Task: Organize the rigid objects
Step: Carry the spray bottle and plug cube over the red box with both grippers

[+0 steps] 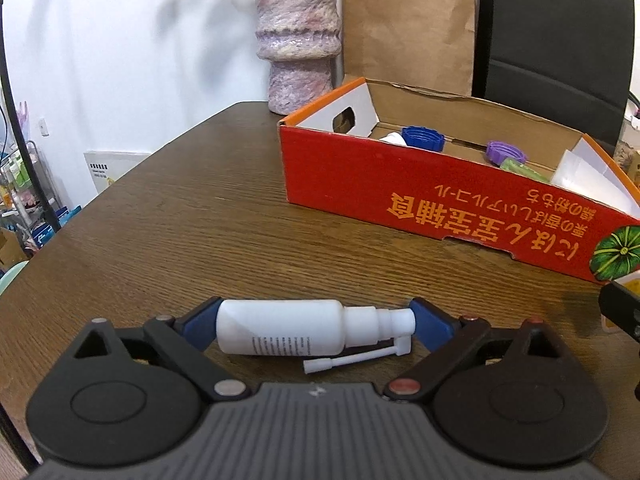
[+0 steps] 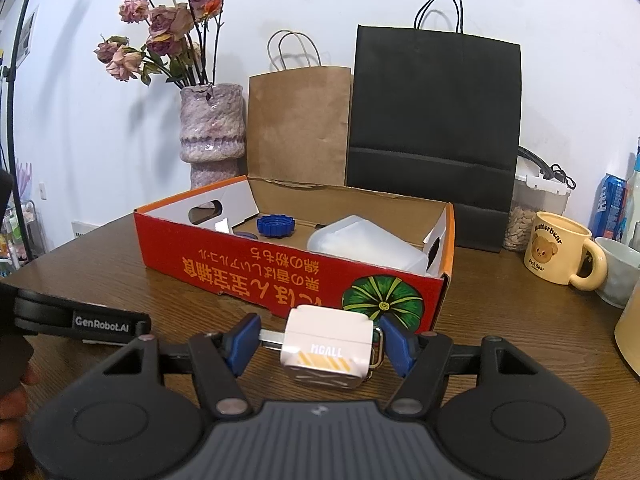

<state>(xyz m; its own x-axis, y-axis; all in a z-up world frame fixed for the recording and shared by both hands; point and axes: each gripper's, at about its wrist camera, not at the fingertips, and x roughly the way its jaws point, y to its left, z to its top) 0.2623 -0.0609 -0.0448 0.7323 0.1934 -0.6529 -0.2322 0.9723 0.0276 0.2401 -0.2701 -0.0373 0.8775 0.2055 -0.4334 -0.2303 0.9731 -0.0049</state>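
My left gripper (image 1: pixel 314 326) is shut on a white spray bottle (image 1: pixel 296 330), held lengthwise between the blue pads just above the wooden table (image 1: pixel 180 224); its thin nozzle tube hangs below. My right gripper (image 2: pixel 318 344) is shut on a white cube-shaped charger (image 2: pixel 326 346) with a metal ring, close in front of the red cardboard box (image 2: pixel 280 276). The red box (image 1: pixel 400 196) stands open to the right of the left gripper. It holds a blue cap (image 2: pixel 275 225), a purple cap (image 1: pixel 505 153), a clear plastic container (image 2: pixel 364 242) and a green item (image 1: pixel 520 168).
A purple vase (image 2: pixel 212 132) with dried flowers, a brown paper bag (image 2: pixel 298 128) and a black paper bag (image 2: pixel 434 136) stand behind the box. A yellow bear mug (image 2: pixel 560 254), a white cup (image 2: pixel 622 276), a jar and a can stand at the right. The left gripper's strap (image 2: pixel 80 320) shows at left.
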